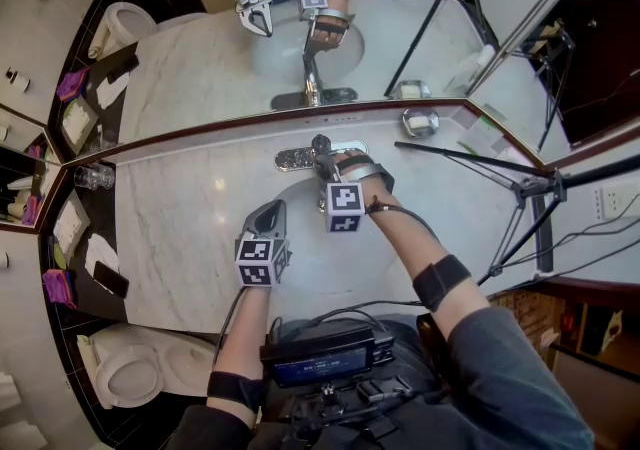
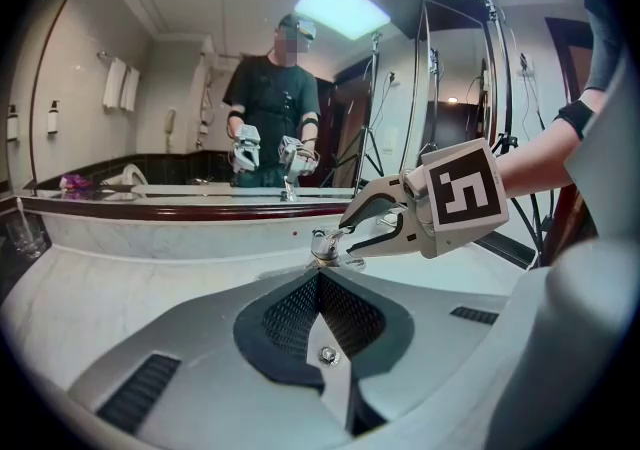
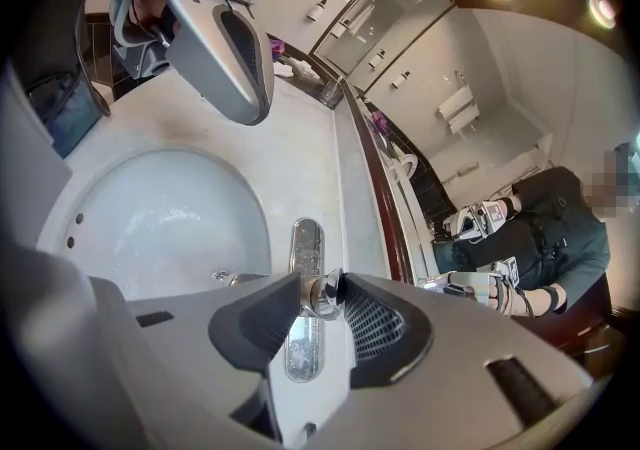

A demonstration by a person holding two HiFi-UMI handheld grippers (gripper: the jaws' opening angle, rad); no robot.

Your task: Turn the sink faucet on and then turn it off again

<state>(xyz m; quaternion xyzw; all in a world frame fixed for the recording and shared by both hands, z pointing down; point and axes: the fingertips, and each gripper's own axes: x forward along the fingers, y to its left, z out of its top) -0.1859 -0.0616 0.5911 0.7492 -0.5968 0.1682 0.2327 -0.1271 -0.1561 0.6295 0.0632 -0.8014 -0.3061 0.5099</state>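
A white veined marble vanity counter (image 1: 170, 208) runs along a wide wall mirror (image 1: 200, 68) in a bathroom, and a white oval sink basin (image 3: 150, 228) is sunk into it. At twelve o'clock of the basin, close against the mirror's dark red lower edge, stands the chrome sink faucet (image 1: 318, 146) on a long oval chrome base plate (image 3: 305, 238). The grey right gripper (image 3: 318, 290), with a black-and-white marker cube on its back, reaches the faucet from six o'clock, pointing steeply downward. Its jaws stand partly apart, and their dark ribbed pads (image 3: 375, 323) sit against either side of the faucet's shiny rounded handle (image 3: 320, 296), which fills the gap between them. The grey left gripper (image 2: 320, 276), which also carries a marker cube, hovers above the counter at about seven o'clock of the faucet, well apart from it and tilted a little downward. Its jaws are pressed fully together with nothing between them. At nine o'clock, near the counter's left end, stand clear drinking glasses (image 1: 93, 176). At two o'clock of the faucet a small silvery dish (image 1: 420, 121) rests by the mirror, and a black tripod (image 1: 525, 188) reaches over the counter's right end. A white toilet (image 1: 120, 363) sits at eight o'clock, beyond the counter's corner. The mirror reflects the person, both grippers and the faucet.
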